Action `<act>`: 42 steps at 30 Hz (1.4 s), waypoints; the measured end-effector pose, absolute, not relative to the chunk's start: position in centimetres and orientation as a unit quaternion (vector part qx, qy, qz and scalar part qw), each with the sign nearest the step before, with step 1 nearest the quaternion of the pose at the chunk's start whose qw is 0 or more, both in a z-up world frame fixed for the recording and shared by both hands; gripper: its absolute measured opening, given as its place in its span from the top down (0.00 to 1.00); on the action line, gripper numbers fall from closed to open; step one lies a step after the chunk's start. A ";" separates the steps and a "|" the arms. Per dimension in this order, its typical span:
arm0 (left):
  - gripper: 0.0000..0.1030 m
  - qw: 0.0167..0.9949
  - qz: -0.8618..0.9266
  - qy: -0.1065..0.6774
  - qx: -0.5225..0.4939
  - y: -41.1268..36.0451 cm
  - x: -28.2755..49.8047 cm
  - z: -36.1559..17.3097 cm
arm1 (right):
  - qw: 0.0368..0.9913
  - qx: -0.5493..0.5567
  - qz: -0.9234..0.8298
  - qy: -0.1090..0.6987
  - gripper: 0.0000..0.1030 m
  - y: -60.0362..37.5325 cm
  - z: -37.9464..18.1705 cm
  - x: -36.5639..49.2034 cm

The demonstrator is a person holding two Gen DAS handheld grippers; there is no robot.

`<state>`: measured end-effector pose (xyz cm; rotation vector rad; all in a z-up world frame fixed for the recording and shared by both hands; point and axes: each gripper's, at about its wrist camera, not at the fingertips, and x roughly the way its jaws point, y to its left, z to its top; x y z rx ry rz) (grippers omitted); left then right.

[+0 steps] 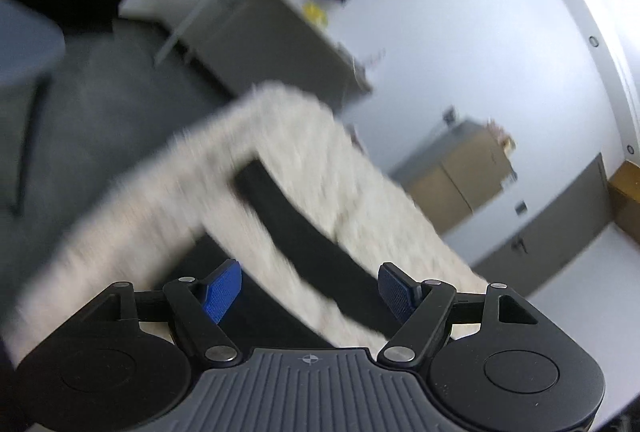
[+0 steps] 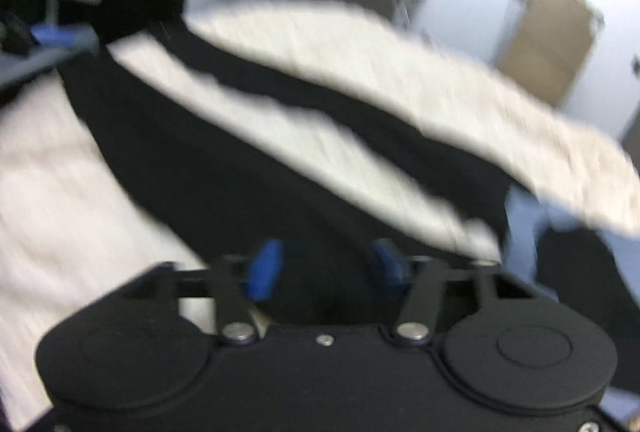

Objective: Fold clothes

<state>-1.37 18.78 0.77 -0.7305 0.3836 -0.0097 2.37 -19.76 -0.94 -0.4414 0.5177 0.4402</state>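
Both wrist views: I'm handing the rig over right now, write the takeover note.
Left gripper: open, holding nothing.
Right gripper: open, holding nothing.
Black garment: lies on the cream fuzzy surface, a long black strip running across it. Both views are motion-blurred.
Done: cannot tell any finished fold.
Left: grasp the garment's edges and fold; check its outline once the views steady.
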 end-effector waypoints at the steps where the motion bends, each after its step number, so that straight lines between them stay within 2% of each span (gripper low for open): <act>1: 0.31 0.932 0.011 0.171 -0.320 19.3 -2.0 1.6 | 0.917 -0.217 0.235 0.238 0.43 -17.9 -0.6 2.3; 3: 0.25 0.950 0.028 0.153 -0.271 20.0 -2.9 2.6 | 0.910 -0.223 0.276 0.215 0.43 -13.7 -0.9 2.2; 5: 0.25 0.956 0.040 0.141 -0.253 20.7 -3.5 3.0 | 0.894 -0.243 0.325 0.192 0.43 -8.7 -2.1 2.1; 10: 0.25 0.928 0.058 0.091 -0.358 24.5 -5.8 1.8 | 0.861 -0.326 0.365 0.139 0.44 1.1 -6.2 2.6; 11: 0.25 0.924 0.055 0.086 -0.368 24.8 -5.9 1.7 | 0.857 -0.341 0.363 0.131 0.55 2.7 -6.9 2.9; 12: 0.25 0.920 0.052 0.079 -0.381 25.1 -6.2 1.5 | 0.855 -0.347 0.359 0.139 0.69 3.9 -7.6 3.6; 13: 0.25 0.919 0.054 0.076 -0.382 25.2 -6.3 1.5 | 0.857 -0.328 0.362 0.166 0.97 5.3 -7.8 4.7; 14: 0.25 0.920 0.056 0.072 -0.382 25.2 -6.5 1.6 | 0.861 -0.309 0.369 0.167 0.98 5.6 -7.1 4.7; 18: 0.25 0.911 0.063 0.028 -0.406 26.2 -8.0 1.6 | 0.876 -0.239 0.396 0.136 0.98 5.5 -3.4 3.0; 21: 0.25 0.900 0.064 0.018 -0.432 27.6 -8.5 1.3 | 0.860 -0.225 0.436 0.142 0.96 4.4 -2.3 2.1; 24: 0.25 0.895 0.068 0.018 -0.440 28.1 -8.6 1.2 | 0.837 -0.229 0.465 0.177 0.73 4.1 -3.3 2.3; 26: 0.25 0.897 0.068 0.019 -0.437 28.1 -8.6 1.3 | 0.829 -0.212 0.481 0.192 0.49 3.9 -3.6 2.8; 28: 0.25 0.900 0.070 0.021 -0.430 27.9 -8.6 1.4 | 0.849 -0.176 0.474 0.154 0.35 1.9 -2.0 3.5; 30: 0.24 0.902 0.072 0.023 -0.424 27.8 -8.6 1.5 | 0.873 -0.166 0.440 0.130 0.33 0.7 -0.8 5.1; 33: 0.24 0.907 0.073 0.034 -0.414 27.3 -7.9 1.4 | 0.908 -0.213 0.341 0.117 0.32 0.5 -0.2 9.6; 39: 0.23 0.922 0.068 0.055 -0.378 26.0 -7.1 1.6 | 0.880 -0.371 0.279 0.103 0.32 5.8 -5.3 15.8; 40: 0.23 0.921 0.066 0.055 -0.379 26.0 -7.2 1.5 | 0.873 -0.387 0.276 0.110 0.35 6.8 -6.2 16.4; 42: 0.23 0.918 0.066 0.056 -0.386 26.1 -7.3 1.3 | 0.861 -0.411 0.270 0.130 0.54 9.1 -8.0 17.9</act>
